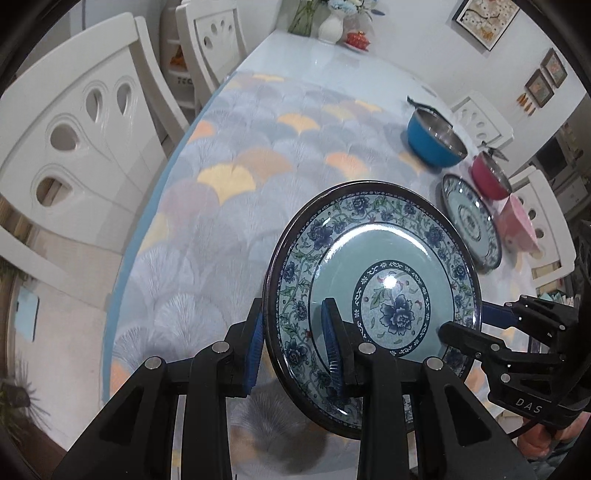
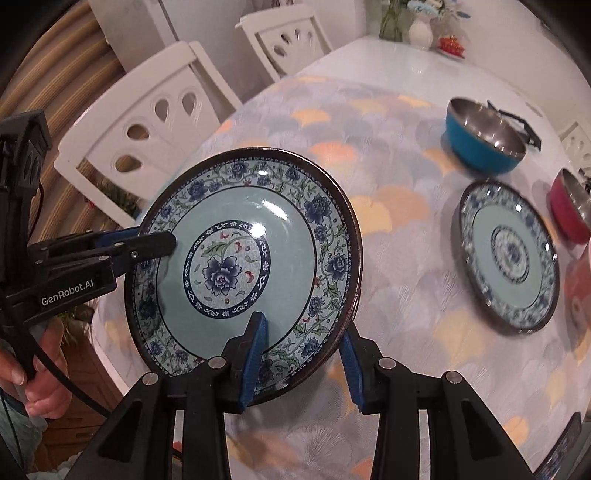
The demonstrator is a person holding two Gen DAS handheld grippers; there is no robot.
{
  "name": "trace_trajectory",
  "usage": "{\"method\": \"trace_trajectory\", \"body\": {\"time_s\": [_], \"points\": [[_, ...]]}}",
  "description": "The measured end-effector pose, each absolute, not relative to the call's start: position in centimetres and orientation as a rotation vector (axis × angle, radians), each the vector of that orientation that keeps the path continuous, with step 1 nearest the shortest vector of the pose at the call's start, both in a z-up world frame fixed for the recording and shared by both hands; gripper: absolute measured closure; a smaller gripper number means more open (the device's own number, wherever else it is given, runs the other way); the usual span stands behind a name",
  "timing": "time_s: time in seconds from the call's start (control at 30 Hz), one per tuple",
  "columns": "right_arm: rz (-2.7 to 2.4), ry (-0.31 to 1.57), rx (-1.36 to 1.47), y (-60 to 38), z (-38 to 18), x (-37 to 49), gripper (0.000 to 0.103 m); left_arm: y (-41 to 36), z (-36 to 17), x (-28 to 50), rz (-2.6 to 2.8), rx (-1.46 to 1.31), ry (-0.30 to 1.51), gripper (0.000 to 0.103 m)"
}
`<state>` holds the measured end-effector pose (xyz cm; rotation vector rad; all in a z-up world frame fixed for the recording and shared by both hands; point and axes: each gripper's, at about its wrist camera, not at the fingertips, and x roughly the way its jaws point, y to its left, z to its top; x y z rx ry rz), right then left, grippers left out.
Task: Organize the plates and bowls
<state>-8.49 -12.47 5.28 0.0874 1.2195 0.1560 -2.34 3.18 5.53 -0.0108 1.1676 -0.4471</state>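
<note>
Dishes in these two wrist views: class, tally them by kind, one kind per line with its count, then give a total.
Floral plates: 2, the held plate gripped by the left gripper and right gripper, plus the plate on the table.
Metal-lined bowls: 2, the blue bowl and the red bowl.
Pink bowl: 1.
Total: 5.

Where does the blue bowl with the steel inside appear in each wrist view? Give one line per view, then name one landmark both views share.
Left wrist view: the blue bowl sits upper right on the tablecloth, beyond the flat plate.
Right wrist view: the blue bowl is again upper right, above that plate.
Shared landmark: the white vase at the table's far end.
</note>
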Motion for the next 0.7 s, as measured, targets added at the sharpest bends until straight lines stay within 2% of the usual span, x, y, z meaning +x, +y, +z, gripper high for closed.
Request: {"method": "trace_trajectory", "body": {"time_s": [0.7], "points": [[0.094,1.294,0.127,-13.2,3.6,-7.2,0.065,1.4,4.2,-2.3,-0.431,0.086,1.169,0.076]]}}
